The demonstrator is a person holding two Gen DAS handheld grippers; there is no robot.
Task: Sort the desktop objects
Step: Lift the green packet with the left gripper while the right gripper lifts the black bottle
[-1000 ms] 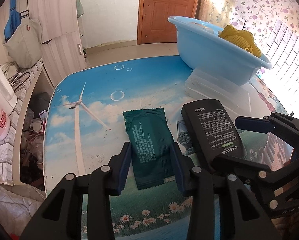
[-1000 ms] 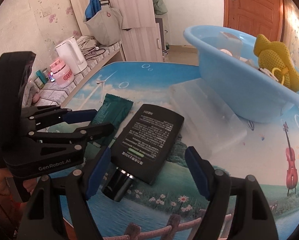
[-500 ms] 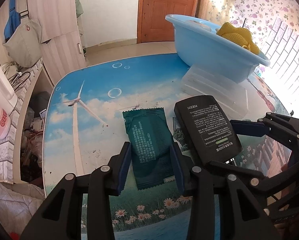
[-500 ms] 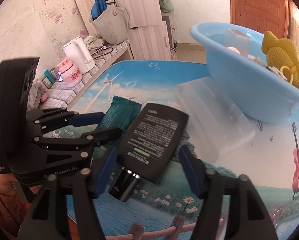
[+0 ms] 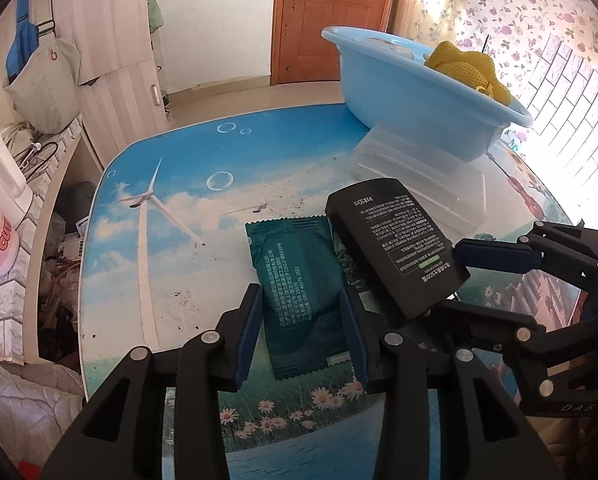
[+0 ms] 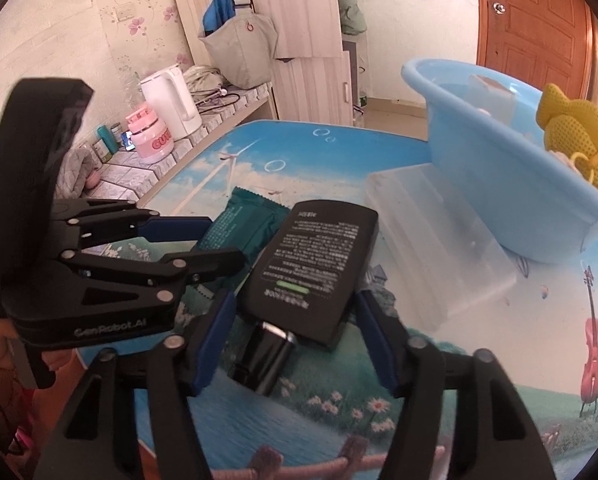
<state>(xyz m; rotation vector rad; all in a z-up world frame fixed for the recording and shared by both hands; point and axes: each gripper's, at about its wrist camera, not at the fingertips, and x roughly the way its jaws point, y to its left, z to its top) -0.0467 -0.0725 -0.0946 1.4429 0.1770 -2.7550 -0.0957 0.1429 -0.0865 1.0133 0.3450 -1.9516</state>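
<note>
A dark green sachet [image 5: 303, 288] lies flat on the picture-print table, also seen in the right wrist view [image 6: 241, 230]. My left gripper [image 5: 303, 326] straddles its near half, fingers close on both sides; contact is unclear. A black bottle with white print [image 5: 395, 252] lies tilted beside it, cap toward me [image 6: 317, 270]. My right gripper [image 6: 293, 334] has closed in on the bottle's lower end, pads at its sides. A blue basin [image 5: 415, 92] with a yellow mesh item [image 6: 575, 136] stands at the back right.
A clear plastic lid [image 6: 439, 236] lies under the basin's near side. A white kettle [image 6: 173, 100] and a pink jar [image 6: 151, 140] stand on a tiled ledge left of the table. The table's left edge [image 5: 95, 240] drops to clutter below.
The right gripper has narrowed around the black bottle and the bottle's far end has lifted and shifted left. The left gripper stays around the sachet.
</note>
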